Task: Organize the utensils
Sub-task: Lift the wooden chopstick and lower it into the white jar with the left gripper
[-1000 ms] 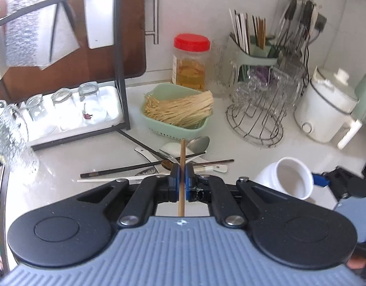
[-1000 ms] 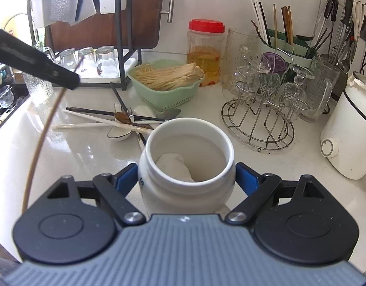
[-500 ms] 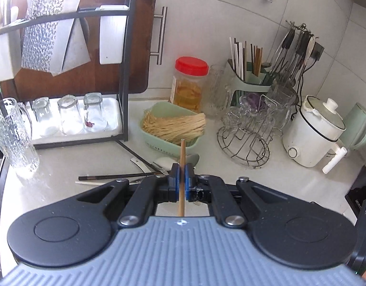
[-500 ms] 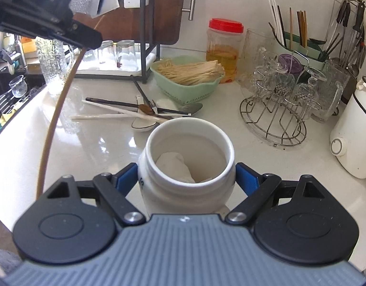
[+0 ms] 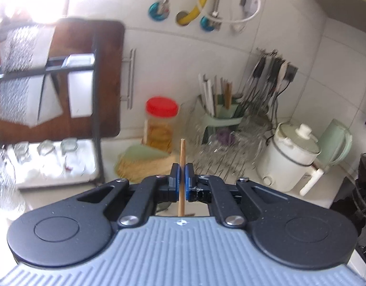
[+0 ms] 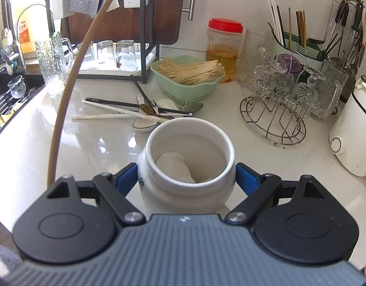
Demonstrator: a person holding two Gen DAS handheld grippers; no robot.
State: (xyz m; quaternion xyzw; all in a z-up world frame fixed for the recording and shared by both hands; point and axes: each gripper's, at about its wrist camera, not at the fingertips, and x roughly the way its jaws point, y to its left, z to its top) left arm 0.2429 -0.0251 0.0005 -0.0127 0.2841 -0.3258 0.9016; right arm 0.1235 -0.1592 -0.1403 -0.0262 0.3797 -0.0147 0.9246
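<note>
My left gripper [image 5: 182,170] is shut on a wooden chopstick [image 5: 182,166], which stands nearly upright between the blue pads. In the right wrist view the same chopstick [image 6: 66,90] hangs as a long brown line at the left, its top running out of the frame. My right gripper [image 6: 186,178] is shut on a white ceramic jar [image 6: 186,166] that has a crumpled white paper at its bottom. Behind the jar lies a pile of utensils [image 6: 140,112] on the counter: chopsticks, spoons and a fork.
A green colander of noodles [image 6: 186,81], a red-lidded jar [image 6: 223,45], a wire rack of glasses [image 6: 278,104], a green utensil holder [image 6: 300,45] and a white cooker [image 6: 354,128] stand behind. A black rack with upturned glasses [image 6: 116,54] and a sink [image 6: 11,88] are at the left.
The left gripper has risen with the chopstick and tilted up, so its view now shows more wall. The right gripper has kept still with the jar.
</note>
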